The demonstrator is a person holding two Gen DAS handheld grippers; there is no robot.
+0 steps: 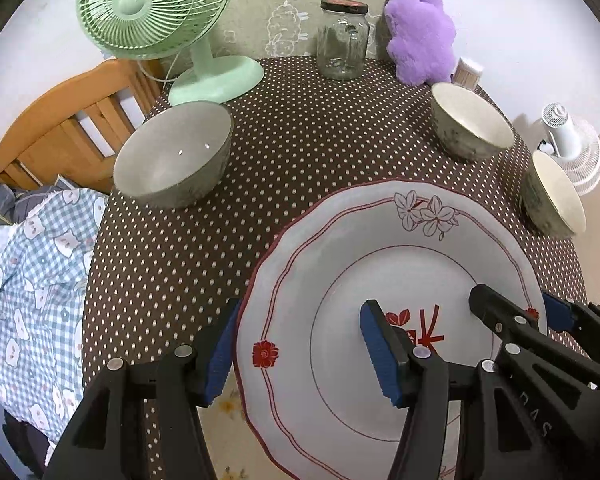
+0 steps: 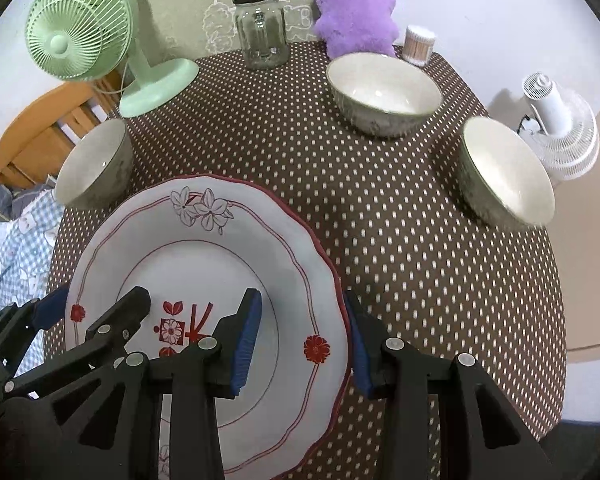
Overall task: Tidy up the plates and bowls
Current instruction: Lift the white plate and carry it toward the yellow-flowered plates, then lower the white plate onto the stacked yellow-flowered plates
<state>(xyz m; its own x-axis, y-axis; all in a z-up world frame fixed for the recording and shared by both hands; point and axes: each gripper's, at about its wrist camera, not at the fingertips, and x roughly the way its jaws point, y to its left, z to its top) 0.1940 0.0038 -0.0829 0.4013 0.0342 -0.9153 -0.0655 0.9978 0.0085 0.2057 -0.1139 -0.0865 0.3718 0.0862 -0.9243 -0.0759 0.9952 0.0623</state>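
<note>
A white plate with red trim and flower prints (image 1: 364, 256) (image 2: 204, 256) lies at the table's near edge, seemingly on another plate. My left gripper (image 1: 300, 356) is open and straddles its left rim, one finger (image 1: 380, 356) over the plate, the other outside. My right gripper (image 2: 300, 344) is open and straddles its right rim the same way; it also shows in the left wrist view (image 1: 516, 316). Three grey bowls stand on the table: one at the left (image 1: 176, 156) (image 2: 96, 164), one at the back right (image 1: 472, 120) (image 2: 384, 92), one at the right edge (image 1: 556, 196) (image 2: 504, 172).
A green fan (image 1: 156, 12), a glass jar (image 1: 342, 40), a purple plush toy (image 1: 420, 32) and a cotton-swab box (image 2: 418, 44) line the back of the dotted tablecloth (image 1: 300, 140). A wooden chair (image 1: 68, 120) and checked cloth (image 1: 32, 280) are left; a white fan (image 2: 560, 128) right.
</note>
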